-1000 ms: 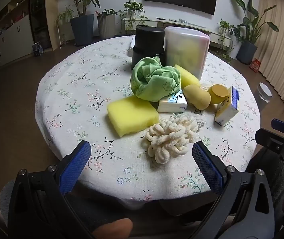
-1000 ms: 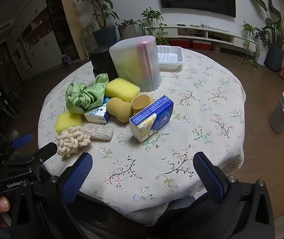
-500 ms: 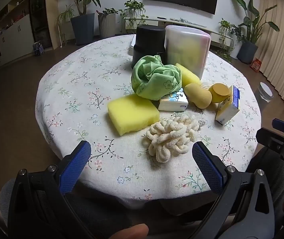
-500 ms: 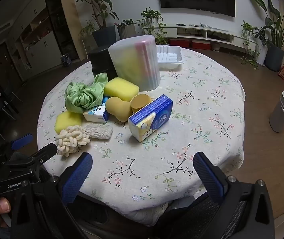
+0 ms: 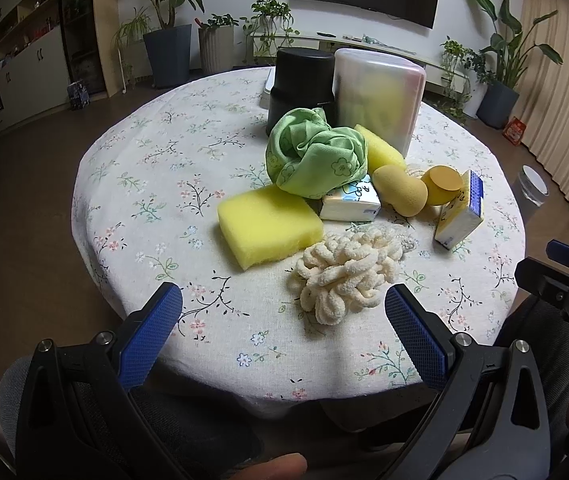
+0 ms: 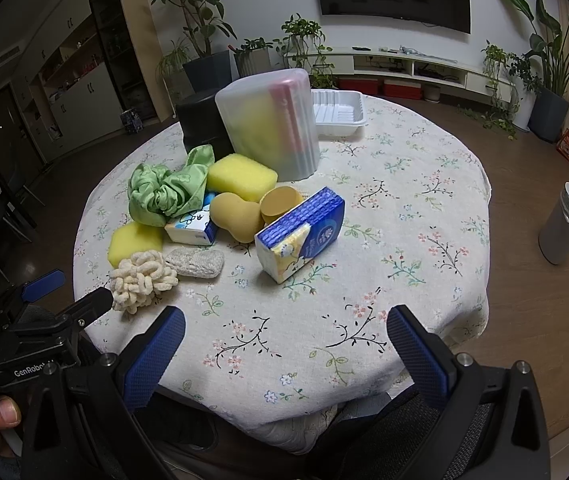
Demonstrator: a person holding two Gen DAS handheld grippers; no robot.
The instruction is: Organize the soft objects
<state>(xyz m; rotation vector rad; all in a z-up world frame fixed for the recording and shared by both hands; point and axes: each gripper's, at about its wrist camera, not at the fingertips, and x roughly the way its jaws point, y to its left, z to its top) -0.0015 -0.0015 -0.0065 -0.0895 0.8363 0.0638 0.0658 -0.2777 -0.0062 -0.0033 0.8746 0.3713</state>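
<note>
A round table (image 5: pixel 144 168) with a floral cloth holds a cluster of soft things. In the left wrist view a yellow sponge (image 5: pixel 270 226), a cream looped scrubber (image 5: pixel 348 274), a crumpled green cloth (image 5: pixel 316 158), a small tissue pack (image 5: pixel 350 204) and two tan makeup sponges (image 5: pixel 400 196) lie ahead. My left gripper (image 5: pixel 284 330) stands open at the table's near edge, just short of the scrubber. My right gripper (image 6: pixel 284 352) is open too, over bare cloth in front of the blue tissue pack (image 6: pixel 304 234). A grey pad (image 6: pixel 196 262) lies beside the scrubber (image 6: pixel 142 280).
A frosted lidded bin (image 6: pixel 270 124) with a yellow sponge inside and a black container (image 5: pixel 302 80) stand behind the cluster. A white tray (image 6: pixel 338 114) sits at the far edge. A grey bin (image 6: pixel 566 230) stands on the floor to the right. Potted plants line the wall.
Both grippers have eased slightly closer to the table; the objects sit a little nearer in view. Nothing on the table has moved.
</note>
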